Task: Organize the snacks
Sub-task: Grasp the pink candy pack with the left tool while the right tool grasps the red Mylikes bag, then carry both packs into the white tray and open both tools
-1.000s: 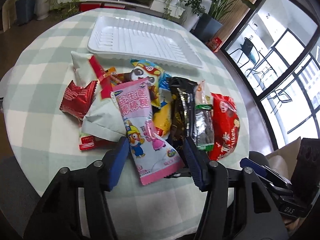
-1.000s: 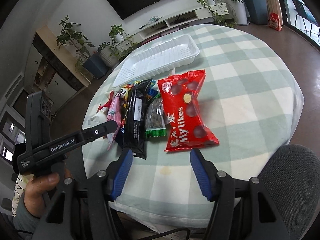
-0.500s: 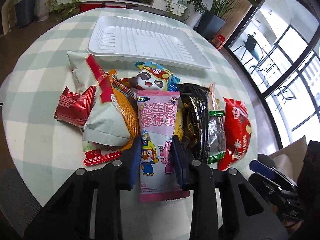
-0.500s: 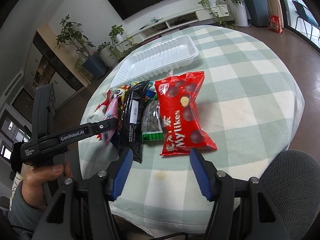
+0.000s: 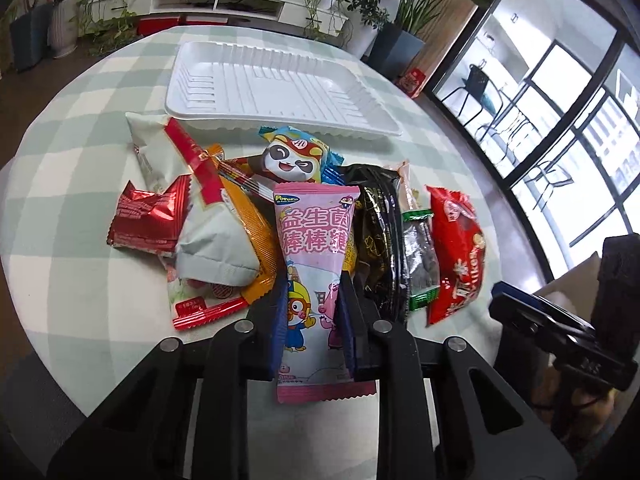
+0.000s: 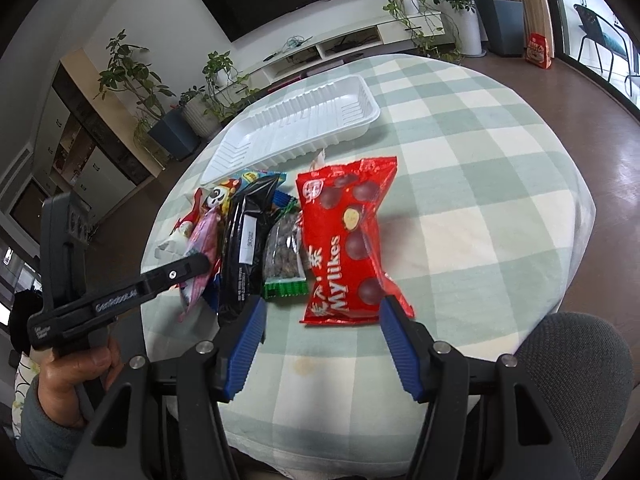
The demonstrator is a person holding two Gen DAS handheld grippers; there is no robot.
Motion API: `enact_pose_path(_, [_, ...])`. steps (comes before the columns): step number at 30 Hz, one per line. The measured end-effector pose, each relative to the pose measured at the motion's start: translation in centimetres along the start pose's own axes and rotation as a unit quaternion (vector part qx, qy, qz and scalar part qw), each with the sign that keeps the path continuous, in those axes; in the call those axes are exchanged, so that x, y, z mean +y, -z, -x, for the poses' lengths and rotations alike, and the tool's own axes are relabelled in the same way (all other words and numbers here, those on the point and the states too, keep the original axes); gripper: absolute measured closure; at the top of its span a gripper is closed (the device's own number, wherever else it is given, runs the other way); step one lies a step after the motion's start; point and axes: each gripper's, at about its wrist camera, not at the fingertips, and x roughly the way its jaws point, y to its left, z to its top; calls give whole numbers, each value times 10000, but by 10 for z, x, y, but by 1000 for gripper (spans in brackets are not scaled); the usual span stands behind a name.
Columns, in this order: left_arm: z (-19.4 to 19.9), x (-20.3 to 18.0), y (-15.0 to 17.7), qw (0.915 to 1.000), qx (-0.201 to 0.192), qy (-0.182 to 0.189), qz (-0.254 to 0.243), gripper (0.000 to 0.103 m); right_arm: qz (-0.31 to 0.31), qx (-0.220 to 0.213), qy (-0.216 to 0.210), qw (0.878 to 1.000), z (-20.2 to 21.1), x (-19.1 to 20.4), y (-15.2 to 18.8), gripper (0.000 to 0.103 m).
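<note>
Left wrist view: the left gripper [image 5: 313, 312], open a second ago, has clamped the pink packet [image 5: 314, 256] at 6 o'clock of the white tray [image 5: 276, 84], ready for lifting, while the right gripper [image 6: 320, 344] hovers open.

Round table [image 6: 480, 208] in green-checked cloth, bearing white tray [image 5: 276, 84] and snack packets [image 5: 224, 216].
</note>
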Motion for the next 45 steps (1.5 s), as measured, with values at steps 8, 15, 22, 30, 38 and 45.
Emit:
enact_pose_path(8, [24, 10, 14, 9990, -231, 371, 102, 83, 212, 73, 345, 9992, -24, 3, -19, 40])
enact_pose_path(15, [21, 6, 20, 9982, -230, 549, 85, 83, 309, 236, 447, 9982, -40, 2, -25, 48])
enact_pose_path(22, [18, 6, 22, 9973, -218, 686, 114, 83, 208, 280, 262, 9990, -39, -5, -22, 62])
enact_pose_path(30, [27, 12, 17, 9957, -351, 822, 223, 83, -112, 37, -83, 9999, -21, -14, -21, 63])
enact_pose_path(38, [48, 40, -1, 9917, -574, 975, 606, 83, -568, -171, -58, 9982, -4, -47, -37, 63])
enact_pose_path(45, [73, 64, -41, 9893, -918, 930, 647, 83, -679, -495, 108, 9964, 12, -72, -73, 63])
